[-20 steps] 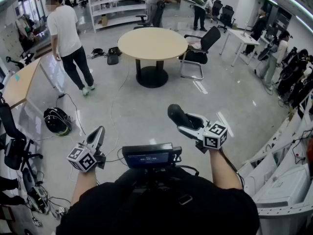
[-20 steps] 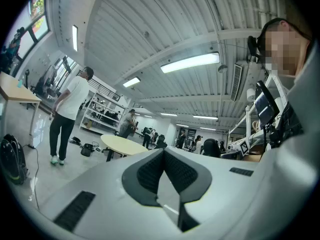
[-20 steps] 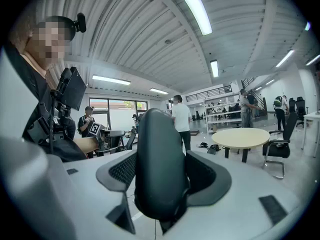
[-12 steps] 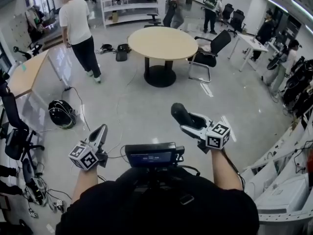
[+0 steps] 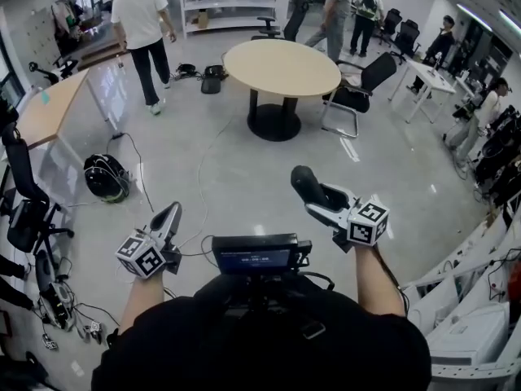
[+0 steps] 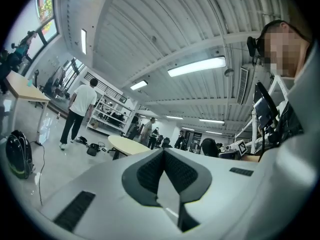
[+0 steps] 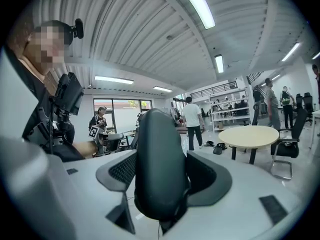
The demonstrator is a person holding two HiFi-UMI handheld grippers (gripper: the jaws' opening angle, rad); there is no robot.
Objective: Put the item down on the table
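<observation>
My right gripper (image 5: 317, 194) is shut on a black, rounded, oblong item (image 5: 306, 183), held in the air in front of my chest. In the right gripper view the item (image 7: 157, 169) stands upright between the two dark pads and fills the gap. My left gripper (image 5: 170, 216) hangs lower on the left, shut with nothing in it; in the left gripper view its pads (image 6: 150, 171) meet. A round, light-wood table (image 5: 282, 66) on a black pedestal stands several steps ahead, its top bare. It also shows as the round table (image 7: 249, 134) in the right gripper view.
A black office chair (image 5: 363, 84) stands right of the table. A black and green bag (image 5: 106, 177) and cables lie on the grey floor at left, near a wooden desk (image 5: 47, 108). Several people stand at the back by white shelves (image 5: 228, 2). White desks line the right.
The round table has come nearer and lower in the head view. The person in white has walked away toward the shelves. Both grippers keep their places; the right still holds the black item.
</observation>
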